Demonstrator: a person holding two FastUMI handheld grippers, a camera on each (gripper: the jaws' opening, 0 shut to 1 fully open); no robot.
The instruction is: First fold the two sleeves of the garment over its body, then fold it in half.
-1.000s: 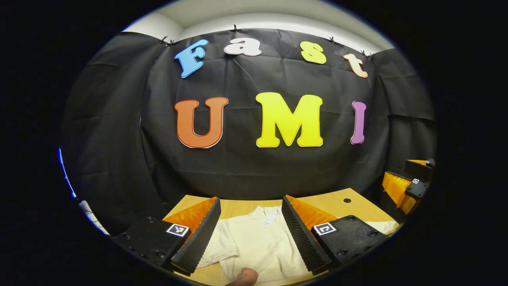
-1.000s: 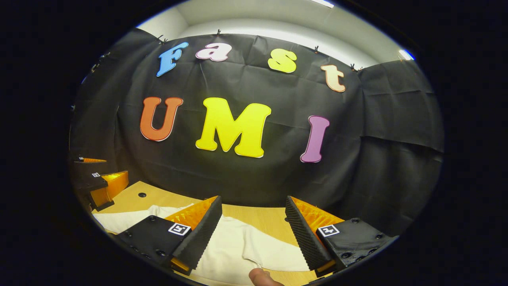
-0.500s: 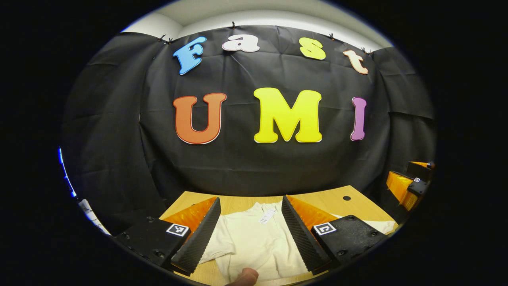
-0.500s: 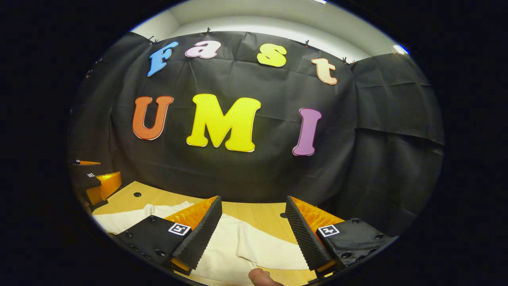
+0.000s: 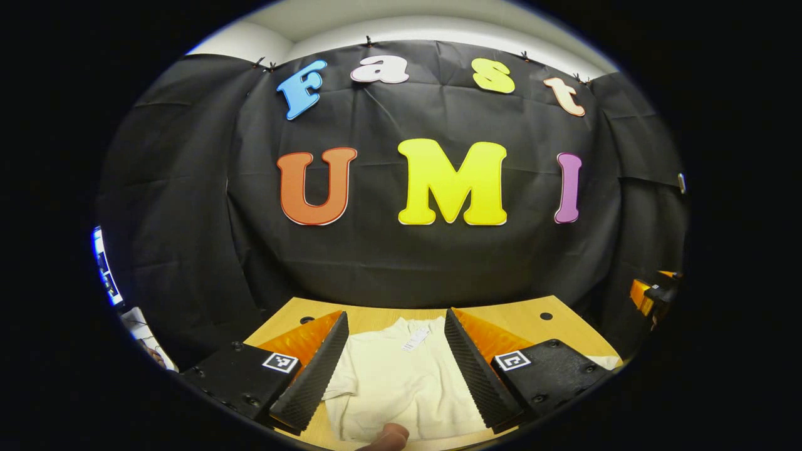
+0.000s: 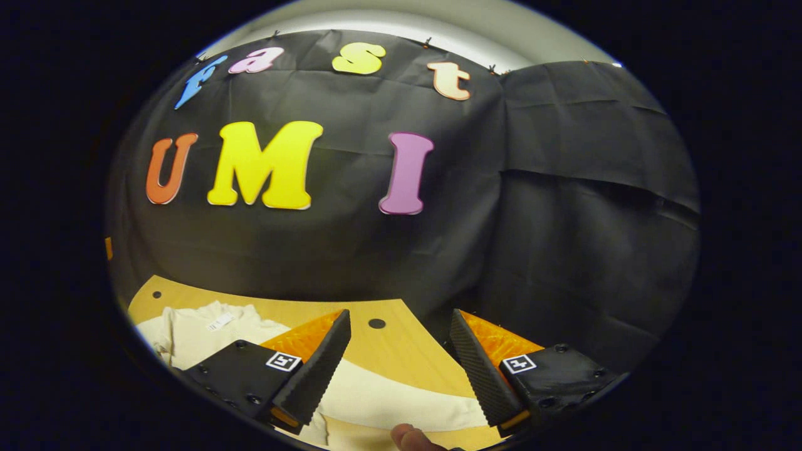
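Left gripper view is showing the cream garment [image 5: 395,382] lying flat on the wooden tabletop [image 5: 520,319]. Its collar and neck label [image 5: 415,338] are pointing toward the far edge, and its body is sitting near the middle. You are holding the left gripper [image 5: 396,316] above the body with its fingers spread wide and nothing between them. The left sleeve is showing as a short flap beside the left finger, and I cannot tell whether it is tucked over or lying out.

Right gripper view is showing the right sleeve [image 6: 388,398] lying out sideways from the body toward the right edge of the tabletop, so I am judging the sleeve fold to be the step in hand. You are holding the right gripper [image 6: 400,313] over that sleeve, fingers also wide apart and gripping nothing.

To do it well, you should be:
- lowering the right gripper onto the outer end of the sleeve, close to the cuff
- pinching only the sleeve's cloth, not the body layer under it
- lifting just enough to clear the tabletop
- carrying the cuff across toward the label line so the crease is running along the side seam
- laying the sleeve flat before you are opening the fingers

The cloth is looking thin and limp, so a high lift is likely to drag the whole body sideways. Resting the left gripper lightly on the body should be helping against that.
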